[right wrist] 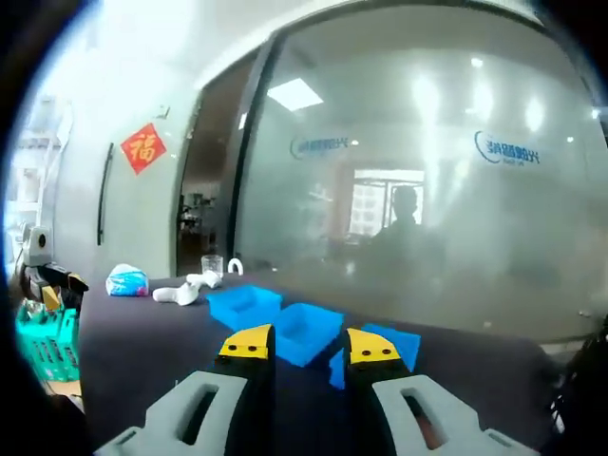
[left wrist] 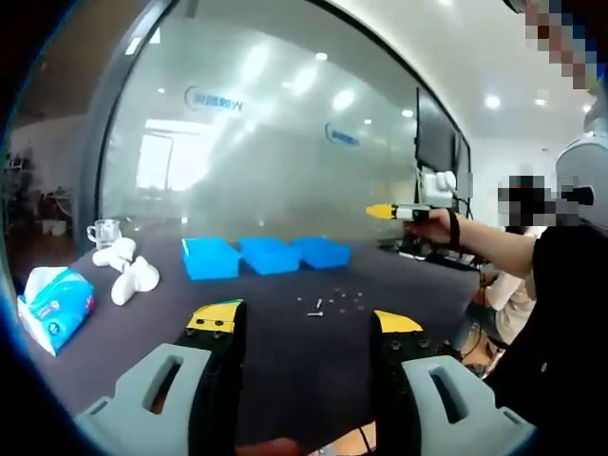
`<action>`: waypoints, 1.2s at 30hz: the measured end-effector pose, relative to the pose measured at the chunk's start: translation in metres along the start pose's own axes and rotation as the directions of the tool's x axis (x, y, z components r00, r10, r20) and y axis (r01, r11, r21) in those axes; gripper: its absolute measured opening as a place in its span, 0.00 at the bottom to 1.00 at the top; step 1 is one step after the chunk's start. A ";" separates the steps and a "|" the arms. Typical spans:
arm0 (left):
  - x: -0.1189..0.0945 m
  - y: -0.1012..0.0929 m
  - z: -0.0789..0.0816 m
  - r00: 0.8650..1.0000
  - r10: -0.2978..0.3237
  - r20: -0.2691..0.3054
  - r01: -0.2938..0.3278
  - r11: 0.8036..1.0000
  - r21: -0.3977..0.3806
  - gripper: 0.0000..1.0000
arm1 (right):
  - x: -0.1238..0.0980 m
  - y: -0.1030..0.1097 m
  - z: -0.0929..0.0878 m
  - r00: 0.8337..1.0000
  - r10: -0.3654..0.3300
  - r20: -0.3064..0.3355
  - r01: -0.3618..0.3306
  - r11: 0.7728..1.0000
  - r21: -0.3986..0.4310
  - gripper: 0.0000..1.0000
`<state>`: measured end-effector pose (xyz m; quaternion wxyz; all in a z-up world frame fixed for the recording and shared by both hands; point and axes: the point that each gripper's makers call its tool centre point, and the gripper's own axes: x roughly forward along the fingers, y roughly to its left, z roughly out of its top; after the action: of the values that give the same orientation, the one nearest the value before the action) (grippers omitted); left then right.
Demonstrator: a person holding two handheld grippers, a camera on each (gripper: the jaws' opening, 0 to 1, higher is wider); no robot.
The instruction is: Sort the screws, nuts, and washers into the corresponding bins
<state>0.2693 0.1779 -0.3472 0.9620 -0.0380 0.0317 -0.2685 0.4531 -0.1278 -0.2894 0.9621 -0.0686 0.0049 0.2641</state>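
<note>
Where the left gripper view begins at its lower edge, the left gripper [left wrist: 306, 323] stands with its two yellow-tipped jaws spread wide apart and nothing between them. Beyond the jaws lies the dark table [left wrist: 104, 337]. Near the middle of the table, a loose scatter of small screws, nuts and washers [left wrist: 332, 302] rests on the surface, apart from the jaws. To the left lie a tissue pack [left wrist: 55, 306] and several white objects [left wrist: 128, 271]; a clear cup [left wrist: 103, 231] stands behind them. Farther back, three blue bins [left wrist: 266, 255] sit in a row, just beside one another. At the right of this view, a person's hand [left wrist: 435, 224] holds the right gripper [left wrist: 385, 211] raised above the table. Frosted glass wall [left wrist: 285, 142] closes the background.

In the right gripper view, the right gripper [right wrist: 307, 344] holds its jaws parted with a narrow gap, gripping nothing. The blue bins [right wrist: 304, 332] lie directly past the jaw tips.
</note>
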 end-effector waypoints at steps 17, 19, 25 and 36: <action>0.008 -0.013 0.002 1.000 -0.021 -0.010 0.022 1.000 0.018 0.50 | -0.113 -0.003 -0.051 0.997 -0.068 -0.020 0.069 0.996 0.064 0.25; 0.009 -0.015 0.002 1.000 -0.026 -0.011 0.026 0.999 0.019 0.50 | -0.121 -0.002 -0.055 0.997 -0.071 -0.022 0.073 0.995 0.073 0.25; 0.008 -0.017 0.002 1.000 -0.027 -0.010 0.027 0.999 0.022 0.50 | -0.138 -0.002 -0.064 0.996 -0.078 -0.049 0.082 0.994 0.073 0.25; 0.006 -0.014 0.002 1.000 -0.018 -0.003 0.018 1.000 0.015 0.50 | -0.129 0.007 -0.062 0.995 0.039 -0.095 -0.034 0.998 0.054 0.26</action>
<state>0.2669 0.1629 -0.3445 0.9598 -0.0304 0.0309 -0.2773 0.3399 -0.1956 -0.3456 0.9571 -0.0560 0.0591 0.2780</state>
